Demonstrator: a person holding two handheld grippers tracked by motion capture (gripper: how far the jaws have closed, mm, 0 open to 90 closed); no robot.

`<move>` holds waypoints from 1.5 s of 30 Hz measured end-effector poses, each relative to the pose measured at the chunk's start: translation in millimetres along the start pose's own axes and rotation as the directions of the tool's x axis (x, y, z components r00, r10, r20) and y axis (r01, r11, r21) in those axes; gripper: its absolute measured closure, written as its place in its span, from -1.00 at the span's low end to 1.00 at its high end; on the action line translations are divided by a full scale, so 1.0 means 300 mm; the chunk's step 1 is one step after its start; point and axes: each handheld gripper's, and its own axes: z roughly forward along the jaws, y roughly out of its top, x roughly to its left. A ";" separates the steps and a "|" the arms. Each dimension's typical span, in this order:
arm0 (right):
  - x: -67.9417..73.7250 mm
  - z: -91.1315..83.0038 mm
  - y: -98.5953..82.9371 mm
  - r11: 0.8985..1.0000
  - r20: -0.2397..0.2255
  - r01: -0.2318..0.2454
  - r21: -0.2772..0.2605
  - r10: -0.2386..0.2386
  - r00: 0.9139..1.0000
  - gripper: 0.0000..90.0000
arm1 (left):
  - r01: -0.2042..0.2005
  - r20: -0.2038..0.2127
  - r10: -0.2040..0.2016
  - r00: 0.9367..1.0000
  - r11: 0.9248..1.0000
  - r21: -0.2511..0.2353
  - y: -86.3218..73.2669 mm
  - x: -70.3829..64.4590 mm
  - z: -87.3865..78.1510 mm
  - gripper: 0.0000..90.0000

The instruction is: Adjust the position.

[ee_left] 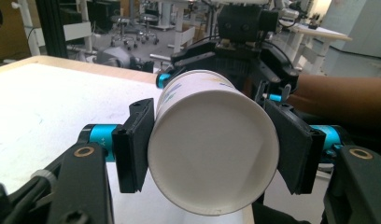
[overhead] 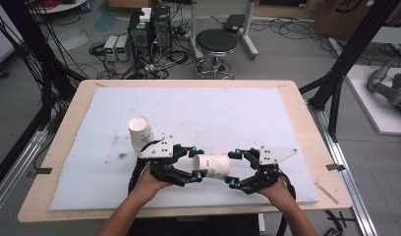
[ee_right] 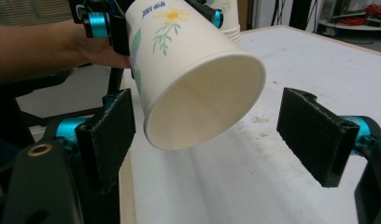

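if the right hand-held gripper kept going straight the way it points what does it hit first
Most likely the paper cup: its open rim faces the right hand-held gripper, between the open jaws. The left hand-held gripper holds the cup's base end.

paper cup (overhead: 212, 166), matt and smooth, flower print on its wall

white table cover (overhead: 238, 113) looks soft, faintly rough and stained; wooden table (overhead: 306, 128) edge pale, smooth; gripper pads (ee_right: 314, 133) black, grainy.

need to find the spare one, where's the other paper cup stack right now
In the high view the cup stack lies tilted on the white mat, left of centre, just behind the left gripper.
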 end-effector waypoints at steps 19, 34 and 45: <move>-0.010 0.028 -0.014 0.996 -0.127 -0.063 -0.070 0.054 0.990 -0.45 | 0.006 0.062 -0.002 0.998 0.998 -0.062 -0.006 -0.001 0.005 -0.19; -0.023 0.009 -0.012 0.992 -0.137 -0.101 -0.079 0.090 0.987 -0.39 | 0.029 -0.013 -0.029 0.999 1.000 -0.013 -0.002 -0.001 -0.004 -0.65; -0.030 -0.016 0.035 0.999 -0.084 -0.029 0.013 0.030 0.996 -0.38 | -0.018 -0.050 0.023 0.998 0.995 0.101 0.028 -0.007 -0.025 -0.67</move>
